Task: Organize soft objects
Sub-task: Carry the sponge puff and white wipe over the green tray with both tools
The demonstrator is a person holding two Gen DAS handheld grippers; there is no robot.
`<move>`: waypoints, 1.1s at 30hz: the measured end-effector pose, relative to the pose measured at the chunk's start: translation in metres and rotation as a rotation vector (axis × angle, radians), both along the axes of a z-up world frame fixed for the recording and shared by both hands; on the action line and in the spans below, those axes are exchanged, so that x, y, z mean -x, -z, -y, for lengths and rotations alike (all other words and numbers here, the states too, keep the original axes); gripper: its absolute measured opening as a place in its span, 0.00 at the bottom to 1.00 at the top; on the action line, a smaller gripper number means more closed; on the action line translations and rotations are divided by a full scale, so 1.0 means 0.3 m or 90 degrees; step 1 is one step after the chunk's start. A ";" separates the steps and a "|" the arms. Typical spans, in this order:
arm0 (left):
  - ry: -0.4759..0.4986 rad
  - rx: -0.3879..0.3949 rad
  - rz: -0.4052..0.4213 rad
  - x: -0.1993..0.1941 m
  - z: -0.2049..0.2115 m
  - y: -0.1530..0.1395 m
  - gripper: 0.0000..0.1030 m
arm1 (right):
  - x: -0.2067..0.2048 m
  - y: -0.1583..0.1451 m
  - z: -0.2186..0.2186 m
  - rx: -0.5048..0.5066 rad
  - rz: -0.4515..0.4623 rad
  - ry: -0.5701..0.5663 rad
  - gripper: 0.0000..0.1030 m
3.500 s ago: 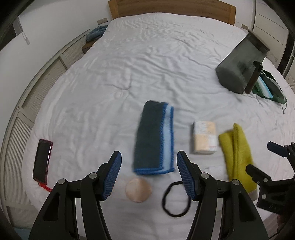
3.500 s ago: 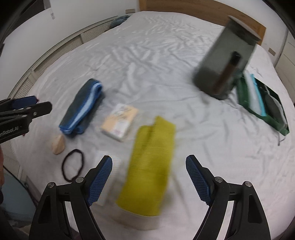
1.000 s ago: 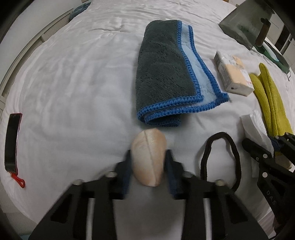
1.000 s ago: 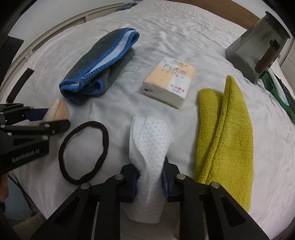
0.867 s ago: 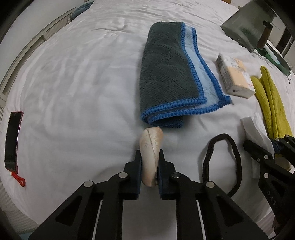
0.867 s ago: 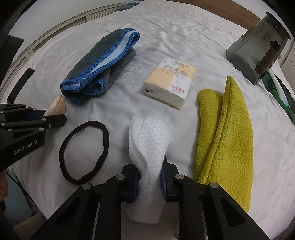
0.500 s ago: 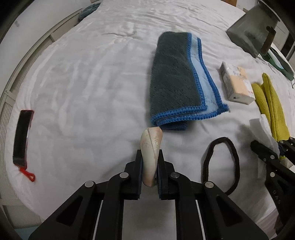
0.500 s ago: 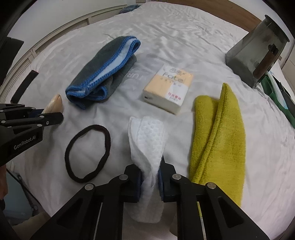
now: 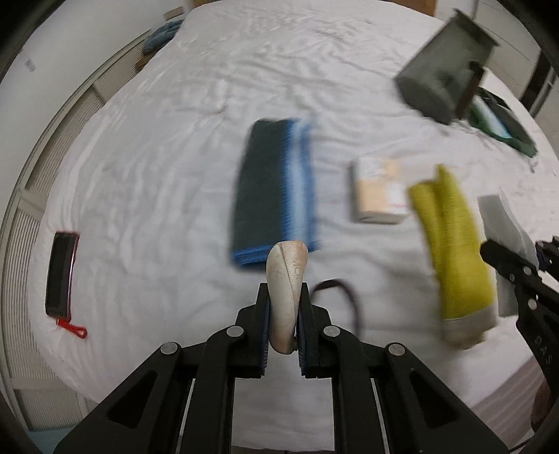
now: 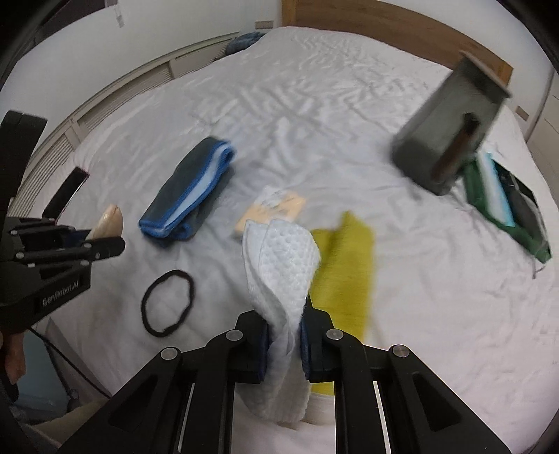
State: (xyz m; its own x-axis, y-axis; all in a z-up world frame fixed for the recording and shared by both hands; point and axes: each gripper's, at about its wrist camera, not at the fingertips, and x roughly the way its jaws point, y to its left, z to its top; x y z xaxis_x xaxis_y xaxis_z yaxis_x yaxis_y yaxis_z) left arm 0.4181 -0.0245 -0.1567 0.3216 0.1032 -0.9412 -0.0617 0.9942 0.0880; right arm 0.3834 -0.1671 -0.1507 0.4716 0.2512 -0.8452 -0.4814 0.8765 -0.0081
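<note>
My left gripper (image 9: 283, 307) is shut on a beige powder puff (image 9: 285, 276) and holds it above the white bed (image 9: 167, 164). My right gripper (image 10: 285, 328) is shut on a white dotted cloth (image 10: 281, 265), also lifted off the bed. On the bed lie a grey towel with blue trim (image 9: 276, 188), a tissue pack (image 9: 379, 193), a yellow-green towel (image 9: 454, 251) and a black hair band (image 10: 167, 302). In the right wrist view the left gripper with the puff (image 10: 108, 218) is at the left. The grey storage bin (image 10: 450, 129) lies tipped at the far right.
A dark green bag (image 10: 506, 206) lies beside the bin. A phone with a red strap (image 9: 61, 269) lies near the bed's left edge. A wooden headboard (image 10: 384, 24) closes the far end. The near bed edge is right below both grippers.
Both grippers have risen and pulled back from the bed, carrying the puff and the white cloth; the bed objects look smaller and farther. The view is blurred by motion.
</note>
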 end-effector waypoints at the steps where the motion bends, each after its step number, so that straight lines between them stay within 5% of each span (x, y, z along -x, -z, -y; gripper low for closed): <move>1: 0.006 0.003 0.002 -0.006 0.036 -0.012 0.10 | -0.001 -0.018 0.030 0.002 0.003 0.005 0.13; 20: 0.143 0.077 0.035 -0.278 0.772 -0.204 0.10 | -0.125 -0.307 0.703 0.053 0.063 0.128 0.13; 33: 0.173 0.139 0.128 -0.662 1.153 -0.337 0.10 | -0.453 -0.452 1.030 0.077 0.157 0.158 0.13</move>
State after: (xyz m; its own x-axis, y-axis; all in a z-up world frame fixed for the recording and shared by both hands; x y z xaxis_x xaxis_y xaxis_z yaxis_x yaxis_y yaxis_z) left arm 0.6167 -0.3705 -0.0555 0.4896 -0.2061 -0.8472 0.2120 0.9706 -0.1135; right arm 0.5193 -0.4760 -0.0152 0.6989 0.0093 -0.7151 -0.2256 0.9517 -0.2081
